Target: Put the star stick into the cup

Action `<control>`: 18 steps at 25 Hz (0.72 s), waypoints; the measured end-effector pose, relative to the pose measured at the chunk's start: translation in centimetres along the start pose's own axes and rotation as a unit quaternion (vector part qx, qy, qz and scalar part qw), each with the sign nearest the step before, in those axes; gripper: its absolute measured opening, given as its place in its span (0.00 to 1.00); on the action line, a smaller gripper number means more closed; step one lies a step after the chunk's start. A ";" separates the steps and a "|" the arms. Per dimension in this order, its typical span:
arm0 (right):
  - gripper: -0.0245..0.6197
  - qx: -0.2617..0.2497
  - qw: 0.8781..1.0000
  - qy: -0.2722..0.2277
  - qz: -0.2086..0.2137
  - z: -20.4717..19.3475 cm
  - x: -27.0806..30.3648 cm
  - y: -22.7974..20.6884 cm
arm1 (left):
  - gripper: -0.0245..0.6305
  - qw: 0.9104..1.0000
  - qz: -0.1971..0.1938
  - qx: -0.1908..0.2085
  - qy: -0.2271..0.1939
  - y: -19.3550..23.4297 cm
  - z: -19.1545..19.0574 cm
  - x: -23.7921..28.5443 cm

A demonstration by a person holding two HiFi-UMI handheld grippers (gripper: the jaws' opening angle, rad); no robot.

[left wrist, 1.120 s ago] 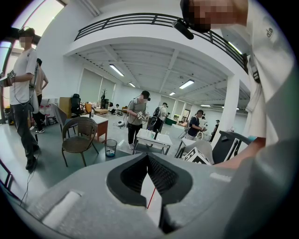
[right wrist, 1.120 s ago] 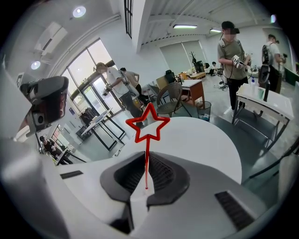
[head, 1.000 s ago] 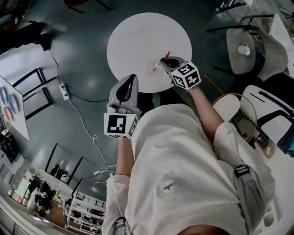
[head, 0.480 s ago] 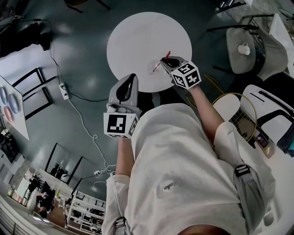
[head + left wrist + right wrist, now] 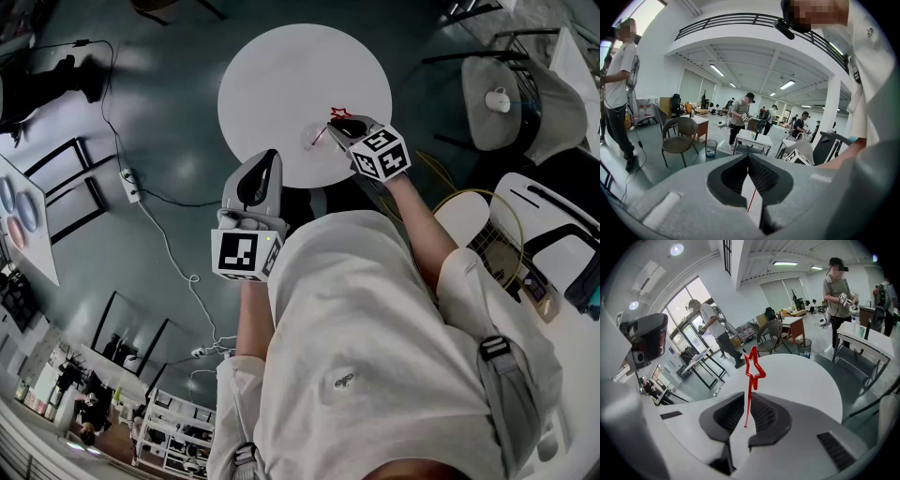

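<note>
Star stick [image 5: 751, 380]: is being pinched on its thin red shaft by the right gripper [image 5: 747, 397], whose fingers [image 5: 764, 416] are pressing together on it. The star is standing clear beyond the tips, and the short bottom end is hanging in the slot behind them.
Place: the right gripper is being held over the round white bench [image 5: 281, 66], at about 4 o'clock from its centre in the head view.
Cup [image 5: 316, 141]: a small, faint, clear shape is being taken for it. It is sitting on the bench near the star, at about 8 o'clock from it.
Left gripper [image 5: 748, 157]: is being held at the bench's 7 o'clock edge with its fingers pressed together. A thin red line is showing in the slot behind the tips, and what it is cannot be told.
Step in hand: by judgement, the stick is being carried to the cup's mouth.
Doing it well: the stick is best lined up above the mouth and lowered inside the rim before the fingers are spread. A sideways nudge is likely to tip so light a cup.
</note>
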State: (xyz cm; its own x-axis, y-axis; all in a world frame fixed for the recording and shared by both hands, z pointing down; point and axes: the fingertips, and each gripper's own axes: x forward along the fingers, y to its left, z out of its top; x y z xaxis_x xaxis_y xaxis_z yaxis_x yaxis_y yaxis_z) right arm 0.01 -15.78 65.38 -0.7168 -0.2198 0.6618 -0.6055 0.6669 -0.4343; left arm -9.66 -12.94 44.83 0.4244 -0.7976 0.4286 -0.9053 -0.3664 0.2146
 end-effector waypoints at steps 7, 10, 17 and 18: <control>0.13 -0.001 1.000 0.002 0.001 0.0 0.2 0.1 | 0.05 1.000 0.002 0.000 -0.003 0.4 0.2 -0.2; 0.15 -0.001 1.000 0.004 0.002 0.1 0.2 0.3 | 0.05 1.000 0.003 0.000 -0.003 0.5 0.3 -0.3; 0.16 0.003 1.000 0.000 -0.007 0.1 -0.2 0.3 | 0.05 1.000 -0.002 0.003 -0.003 0.5 0.6 -0.6; 0.16 0.005 1.000 -0.001 -0.010 0.2 -0.3 0.2 | 0.05 1.000 -0.005 0.005 -0.003 0.4 0.7 -0.7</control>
State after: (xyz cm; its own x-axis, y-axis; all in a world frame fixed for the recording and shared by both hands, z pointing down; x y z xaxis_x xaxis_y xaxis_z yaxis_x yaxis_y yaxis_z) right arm 0.01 -15.67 65.00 -0.7054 -0.2344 0.6690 -0.6227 0.6558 -0.4268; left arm -10.33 -12.88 44.06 0.4328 -0.7974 0.4205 -0.9014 -0.3783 0.2105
